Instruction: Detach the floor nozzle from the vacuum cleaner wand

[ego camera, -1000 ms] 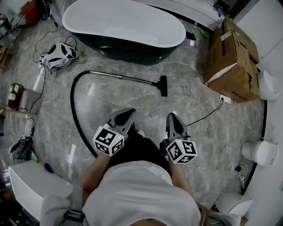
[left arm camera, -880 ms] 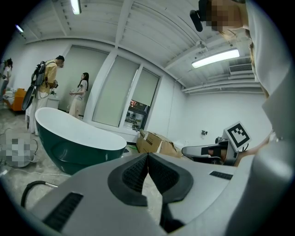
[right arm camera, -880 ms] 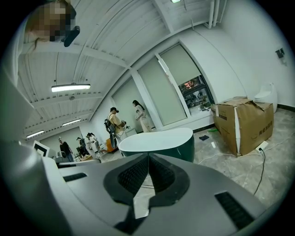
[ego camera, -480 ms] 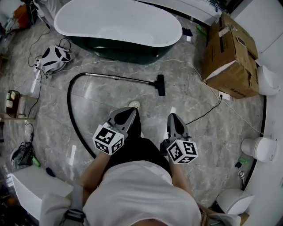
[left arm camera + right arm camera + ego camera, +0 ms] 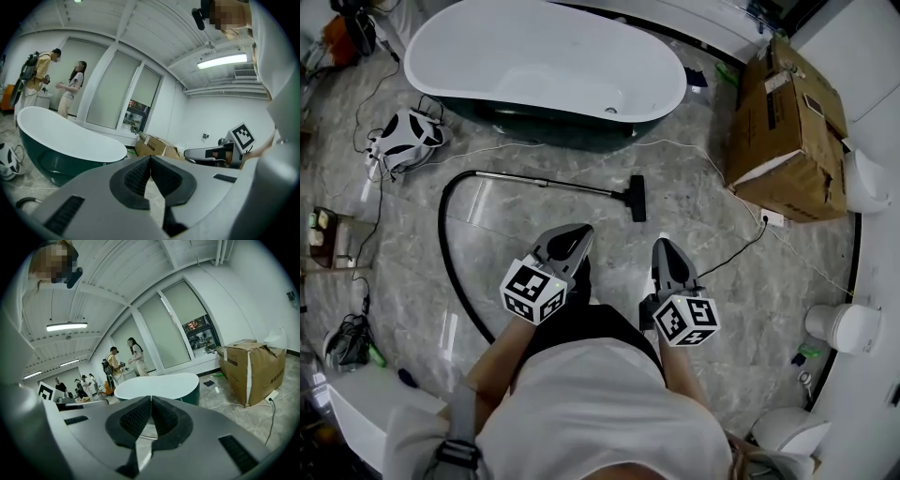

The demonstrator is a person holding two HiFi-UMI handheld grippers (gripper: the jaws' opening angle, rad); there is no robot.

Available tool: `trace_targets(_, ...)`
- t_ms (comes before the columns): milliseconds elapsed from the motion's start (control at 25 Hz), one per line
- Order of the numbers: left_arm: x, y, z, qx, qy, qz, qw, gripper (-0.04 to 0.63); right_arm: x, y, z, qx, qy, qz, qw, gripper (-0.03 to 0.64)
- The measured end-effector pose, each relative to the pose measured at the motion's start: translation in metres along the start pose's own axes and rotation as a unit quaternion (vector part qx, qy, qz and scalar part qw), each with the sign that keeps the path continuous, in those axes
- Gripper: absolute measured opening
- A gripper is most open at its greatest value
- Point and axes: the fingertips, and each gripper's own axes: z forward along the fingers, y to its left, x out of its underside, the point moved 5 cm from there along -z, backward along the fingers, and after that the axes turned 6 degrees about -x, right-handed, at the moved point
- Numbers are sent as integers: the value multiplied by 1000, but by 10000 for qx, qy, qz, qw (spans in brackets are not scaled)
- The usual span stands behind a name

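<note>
Approach step: both grippers empty, jaws closed, nozzle not reached yet.
L gripper (image 5: 579, 231) & R gripper (image 5: 662, 246) are both pinched together w/ nothing between, side by side above the floor. Floor nozzle (image 5: 637, 198) lies on the tiles ahead of both tips, well apart, nearer R. Wand (image 5: 553, 185) runs left from it to the black hose (image 5: 443, 246), near the bathtub (image 5: 427, 66). Best bet: get low, open jaws, one clamps wand by the joint, other takes nozzle neck, pull straight apart.

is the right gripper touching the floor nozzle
Apart. The head view shows a clear gap between the shut right gripper and the floor nozzle, which lies on the ground ahead of it.
</note>
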Motion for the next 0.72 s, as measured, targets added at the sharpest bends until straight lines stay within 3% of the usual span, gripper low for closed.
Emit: trace_targets(720,-54,77,91,411,122,192,9989,11,-56,-35,97,232,-189,-116,9995,15)
